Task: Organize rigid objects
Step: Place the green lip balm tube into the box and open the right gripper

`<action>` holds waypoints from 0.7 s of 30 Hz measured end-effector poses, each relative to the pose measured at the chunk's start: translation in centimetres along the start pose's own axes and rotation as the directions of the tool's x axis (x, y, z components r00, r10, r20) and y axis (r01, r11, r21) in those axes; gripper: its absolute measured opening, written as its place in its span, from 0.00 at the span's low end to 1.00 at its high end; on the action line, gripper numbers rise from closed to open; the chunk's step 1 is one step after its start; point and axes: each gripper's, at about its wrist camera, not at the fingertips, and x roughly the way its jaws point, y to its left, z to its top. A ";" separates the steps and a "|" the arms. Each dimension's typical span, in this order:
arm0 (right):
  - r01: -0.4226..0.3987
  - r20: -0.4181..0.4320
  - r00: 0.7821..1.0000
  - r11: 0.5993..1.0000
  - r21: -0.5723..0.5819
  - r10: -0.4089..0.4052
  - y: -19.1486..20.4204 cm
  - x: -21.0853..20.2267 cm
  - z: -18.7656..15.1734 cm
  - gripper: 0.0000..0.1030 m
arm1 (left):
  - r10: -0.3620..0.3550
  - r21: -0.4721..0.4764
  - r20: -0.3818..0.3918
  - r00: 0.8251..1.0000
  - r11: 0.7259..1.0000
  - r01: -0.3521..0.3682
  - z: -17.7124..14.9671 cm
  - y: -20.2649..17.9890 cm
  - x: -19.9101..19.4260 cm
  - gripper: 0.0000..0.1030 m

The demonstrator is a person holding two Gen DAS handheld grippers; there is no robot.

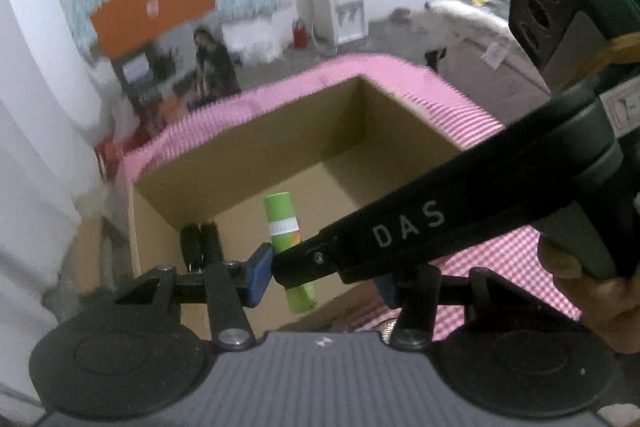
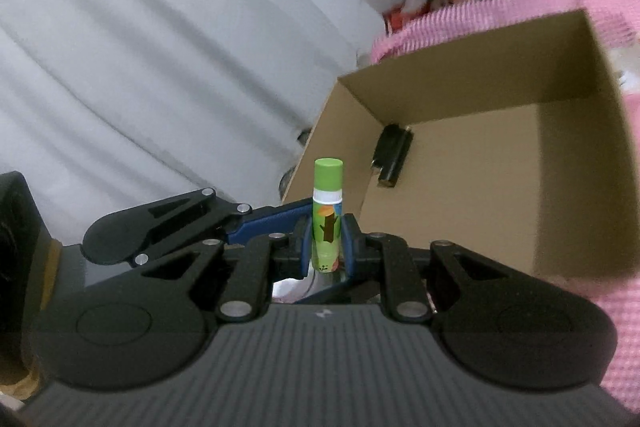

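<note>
A green lip-balm tube (image 2: 328,187) with a white band stands upright between the blue pads of my right gripper (image 2: 327,243), which is shut on its lower half. It hangs over the near edge of an open cardboard box (image 2: 460,75). In the left wrist view the right gripper (image 1: 292,263) crosses from the right with the tube (image 1: 280,215) at its tip. My left gripper (image 1: 322,281) sits just below it, jaws apart and gripping nothing; one of its blue fingers (image 2: 272,221) shows behind the tube. A black object (image 2: 390,155) (image 1: 200,243) lies on the box floor by the left wall.
The box (image 1: 280,131) rests on a pink checked cloth (image 1: 512,255). White fabric (image 2: 140,47) hangs to the left. A hand (image 1: 600,291) holds the right gripper's handle. Far off stand a water dispenser (image 1: 340,7), an orange board (image 1: 152,11) and a seated person (image 1: 212,63).
</note>
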 end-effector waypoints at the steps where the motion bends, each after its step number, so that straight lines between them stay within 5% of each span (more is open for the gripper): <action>1: 0.002 -0.026 1.000 1.000 0.008 -0.002 -0.1 1.0 0.7 0.14 | -0.009 -0.014 -0.022 1.000 1.000 0.009 0.1 1.0 0.5 0.51; 8: 0.017 -0.183 0.983 0.996 0.087 -0.001 -1.9 7.2 3.3 0.14 | -0.046 -0.100 -0.160 0.986 0.995 0.030 0.4 5.1 5.2 0.51; 21: 0.108 -0.369 0.928 0.986 0.127 -0.054 -4.6 15.2 4.5 0.16 | -0.018 -0.114 -0.284 0.959 0.993 -0.015 -0.3 7.0 8.5 0.51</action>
